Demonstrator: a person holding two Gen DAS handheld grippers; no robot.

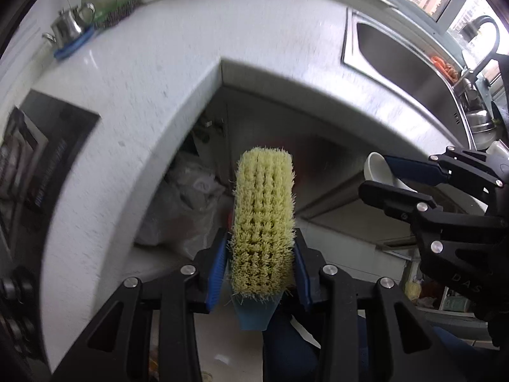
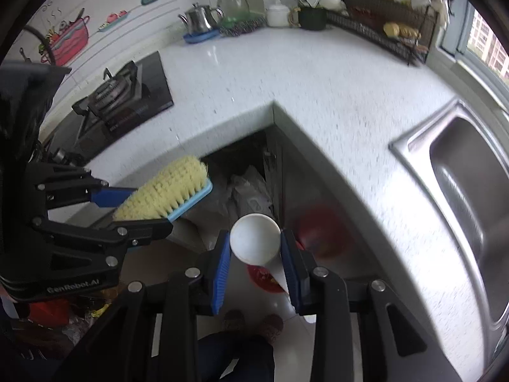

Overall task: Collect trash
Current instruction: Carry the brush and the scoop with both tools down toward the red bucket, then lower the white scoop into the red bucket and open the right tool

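Left wrist view: left gripper (image 1: 261, 267) clamped on scrub brush (image 1: 263, 219), bristles up. Right gripper (image 2: 256, 254) clamped on white cup (image 2: 255, 242), off near edge of countertop (image 2: 286, 73). Probably carrying both toward sweeping; next, bringing cup against counter edge.

- The left wrist view looks forward and down along its jaws from just off the worktop (image 1: 159, 73) corner, facing the sink (image 1: 410, 63) (on its right).
- The right wrist view faces the same corner from higher, stove (image 2: 124, 95) on its left.
- Both share the worktop, the sink (image 2: 470, 191) and each other's gripper.
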